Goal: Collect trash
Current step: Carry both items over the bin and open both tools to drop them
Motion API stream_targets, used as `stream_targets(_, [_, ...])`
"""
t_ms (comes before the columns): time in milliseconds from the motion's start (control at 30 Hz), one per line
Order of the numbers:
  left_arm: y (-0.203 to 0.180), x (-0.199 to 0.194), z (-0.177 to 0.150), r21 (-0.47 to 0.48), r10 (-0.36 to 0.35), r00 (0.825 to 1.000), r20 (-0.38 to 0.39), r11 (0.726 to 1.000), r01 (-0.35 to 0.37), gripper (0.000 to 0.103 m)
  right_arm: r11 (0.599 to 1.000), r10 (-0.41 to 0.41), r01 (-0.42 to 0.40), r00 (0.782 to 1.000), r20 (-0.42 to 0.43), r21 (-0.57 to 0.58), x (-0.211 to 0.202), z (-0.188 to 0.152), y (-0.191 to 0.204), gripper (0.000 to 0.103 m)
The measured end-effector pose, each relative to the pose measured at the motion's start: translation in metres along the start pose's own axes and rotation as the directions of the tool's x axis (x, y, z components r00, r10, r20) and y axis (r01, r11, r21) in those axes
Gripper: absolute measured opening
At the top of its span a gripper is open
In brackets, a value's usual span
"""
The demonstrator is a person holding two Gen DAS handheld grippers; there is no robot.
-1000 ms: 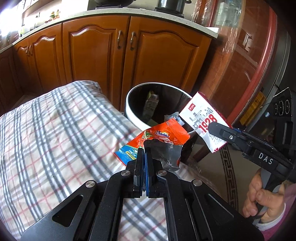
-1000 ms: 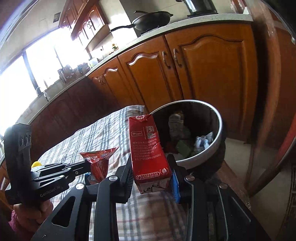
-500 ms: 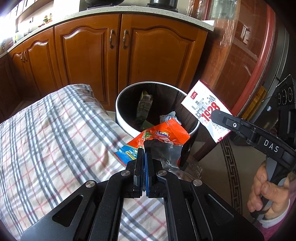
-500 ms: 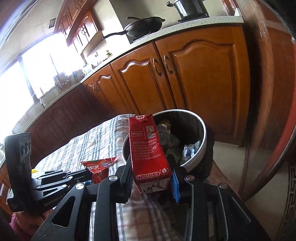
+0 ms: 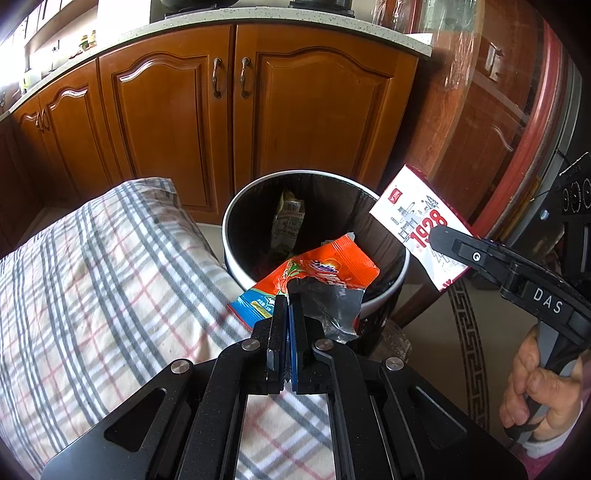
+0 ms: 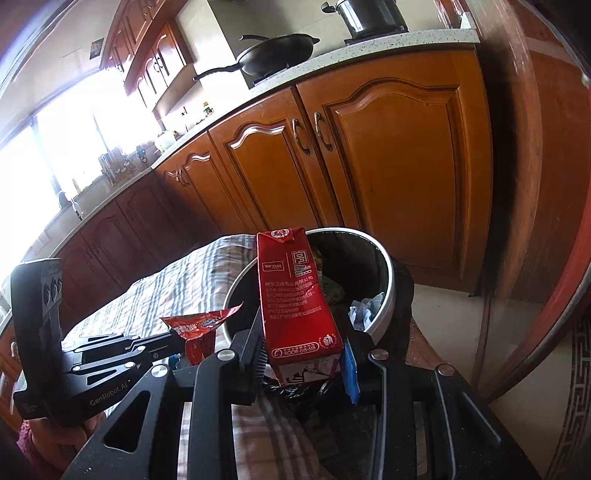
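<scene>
My left gripper (image 5: 287,310) is shut on an orange snack wrapper (image 5: 314,275) and holds it over the near rim of a round trash bin (image 5: 236,225) with a black liner. My right gripper (image 6: 303,347) is shut on a red milk carton (image 6: 295,295), upright, just before the bin (image 6: 388,291). The carton's white side (image 5: 417,221) shows in the left wrist view at the bin's right rim, with the right gripper's finger (image 5: 480,258) on it. The left gripper (image 6: 173,338) with the wrapper (image 6: 199,328) shows in the right wrist view, left of the carton. Trash lies in the bin.
A table with a plaid cloth (image 5: 92,295) lies left of the bin. Wooden kitchen cabinets (image 5: 184,110) stand behind it, with a wok (image 6: 280,51) and a pot (image 6: 369,14) on the counter. A dark wooden panel (image 5: 480,129) stands at the right.
Both grippers have moved closer to the bin with their loads. The bin now sits nearer and more central in both views. Both grips are unchanged.
</scene>
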State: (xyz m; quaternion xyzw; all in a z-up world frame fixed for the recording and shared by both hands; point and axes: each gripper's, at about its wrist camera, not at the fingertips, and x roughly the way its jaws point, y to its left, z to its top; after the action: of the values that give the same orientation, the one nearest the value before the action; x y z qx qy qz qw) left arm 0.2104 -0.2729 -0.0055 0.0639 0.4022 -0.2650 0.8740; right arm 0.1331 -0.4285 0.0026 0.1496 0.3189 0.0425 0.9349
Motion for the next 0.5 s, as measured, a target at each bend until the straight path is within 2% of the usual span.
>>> stream_targets(500, [0.002,0.033,0.024,0.024,0.020,0.999,-0.038,1.000,-0.019,0.001,0.999,-0.039,0.039,0.998,-0.051,-0.004,0.030,0.016,-0.008,0.034])
